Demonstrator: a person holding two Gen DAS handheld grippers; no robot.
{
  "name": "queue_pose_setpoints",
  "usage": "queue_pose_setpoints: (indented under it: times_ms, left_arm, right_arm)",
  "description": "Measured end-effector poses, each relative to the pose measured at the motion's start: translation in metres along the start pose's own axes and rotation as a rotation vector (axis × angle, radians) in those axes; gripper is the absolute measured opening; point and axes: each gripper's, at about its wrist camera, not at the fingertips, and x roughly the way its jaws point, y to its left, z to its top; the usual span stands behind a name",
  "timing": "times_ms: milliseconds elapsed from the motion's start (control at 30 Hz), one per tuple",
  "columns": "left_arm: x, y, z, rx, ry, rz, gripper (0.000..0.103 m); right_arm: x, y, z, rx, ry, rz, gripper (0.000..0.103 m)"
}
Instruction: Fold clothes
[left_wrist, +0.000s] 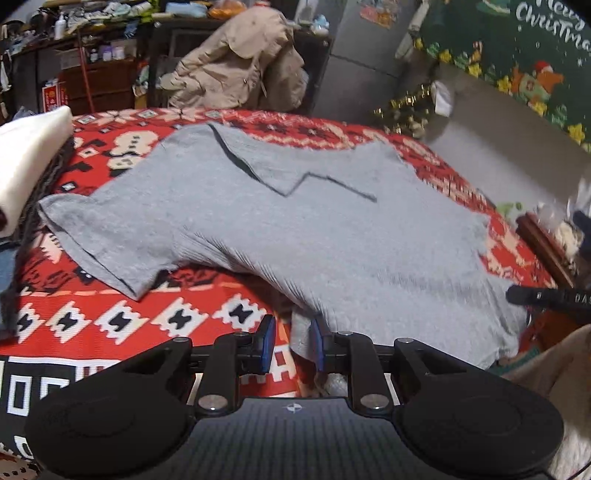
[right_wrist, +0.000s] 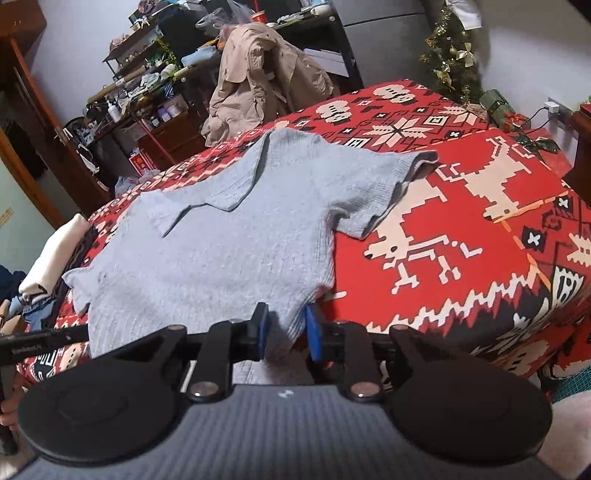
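A grey short-sleeved collared shirt (left_wrist: 295, 229) lies spread on a bed under a red patterned blanket (left_wrist: 147, 317), collar at the far end and hem nearest me. My left gripper (left_wrist: 292, 341) stands open at the hem's left corner, which is raised off the blanket and sits in the gap against the right blue pad (left_wrist: 318, 345). In the right wrist view the shirt (right_wrist: 221, 251) shows one sleeve out to the right. My right gripper (right_wrist: 286, 332) is open too, with the hem's right corner draped between its fingers.
A folded white stack (left_wrist: 29, 162) sits at the bed's left edge. A beige jacket (right_wrist: 258, 74) hangs on a chair beyond the far edge, with cluttered shelves (right_wrist: 140, 81) behind it. A small Christmas tree (right_wrist: 450, 55) stands at the far right. Bare blanket (right_wrist: 461, 221) lies right of the shirt.
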Motion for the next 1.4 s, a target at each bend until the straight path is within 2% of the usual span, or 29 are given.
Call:
queue_pose_setpoints:
  times_ms: [67,133,200,267,367,467,833,1033,1067,1233,1400]
  left_arm:
    - [0.005,-0.003,-0.001,0.015,0.011,0.02,0.019]
    - [0.006,-0.004,-0.001,0.016,0.021,-0.001,0.017]
    - [0.007,-0.005,-0.002,0.019,0.03,-0.022,0.006]
    - [0.006,-0.009,-0.003,0.037,0.023,-0.002,0.003]
    - [-0.006,-0.011,-0.005,0.031,-0.022,0.041,0.002]
    - [-0.03,-0.006,-0.006,-0.041,-0.077,0.055,0.002]
    - [-0.1,0.011,-0.041,-0.301,-0.089,0.117,0.002]
    - [-0.09,0.021,-0.036,-0.288,-0.045,0.143,0.004]
    - [-0.088,0.022,-0.035,-0.284,-0.037,0.147,0.008]
    - [-0.079,0.03,-0.03,-0.269,0.001,0.169,0.013]
    - [-0.069,0.038,-0.025,-0.253,0.039,0.19,0.011]
  right_arm:
    - [0.001,-0.001,0.0,0.009,-0.001,-0.002,0.025]
    - [0.001,-0.002,0.0,0.012,0.0,-0.002,0.025]
    - [0.001,-0.002,0.0,0.011,0.0,0.001,0.025]
    - [0.001,-0.001,0.0,0.005,0.001,0.003,0.025]
    - [0.001,0.001,0.0,-0.009,0.002,0.0,0.015]
    - [0.0,0.001,0.0,-0.017,-0.003,-0.004,0.014]
    - [0.003,0.001,0.001,-0.019,-0.002,-0.005,0.014]
    - [0.001,-0.001,0.0,-0.004,-0.009,-0.006,0.015]
    - [0.001,-0.002,0.0,-0.002,-0.01,-0.006,0.015]
    - [0.0,-0.002,0.0,0.003,-0.01,-0.005,0.015]
    - [0.001,-0.003,0.001,0.004,-0.008,-0.001,0.016]
